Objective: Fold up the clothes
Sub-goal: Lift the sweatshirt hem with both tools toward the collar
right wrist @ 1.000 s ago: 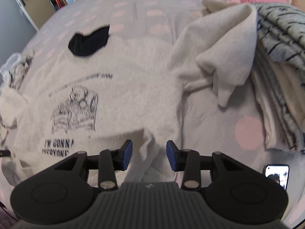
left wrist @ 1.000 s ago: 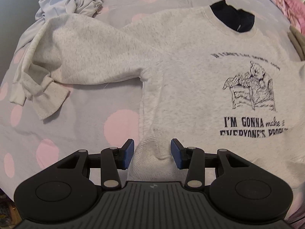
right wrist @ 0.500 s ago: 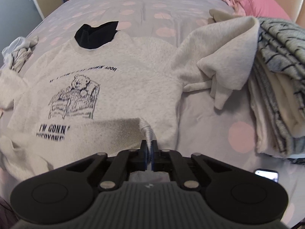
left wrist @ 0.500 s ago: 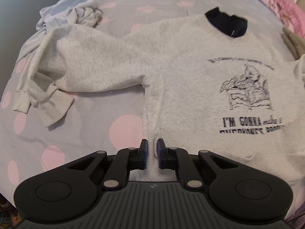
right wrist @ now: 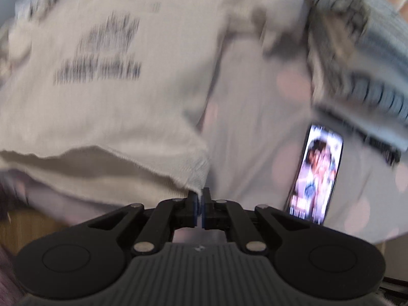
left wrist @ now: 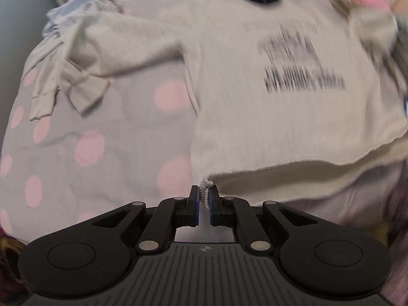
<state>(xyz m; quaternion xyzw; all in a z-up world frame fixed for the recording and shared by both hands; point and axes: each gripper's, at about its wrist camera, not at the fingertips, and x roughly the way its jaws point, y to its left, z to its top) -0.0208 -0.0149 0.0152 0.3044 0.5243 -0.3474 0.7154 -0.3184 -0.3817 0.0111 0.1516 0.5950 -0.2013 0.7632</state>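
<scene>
1. Both grippers have clamped and pulled the hem back since earlier.
2. Left gripper and right gripper pinch corners of the pale grey printed sweatshirt, mid-frame.
3. Soft, floppy, light; ribbed hem corners grip best.

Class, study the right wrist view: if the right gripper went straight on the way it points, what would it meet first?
Likely the sweatshirt itself: the right gripper is pinching its hem corner. Depth is unclear.

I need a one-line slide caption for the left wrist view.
Left gripper pinching the ribbed hem corner of a pale grey printed sweatshirt on a grey bedspread with pink dots.
</scene>
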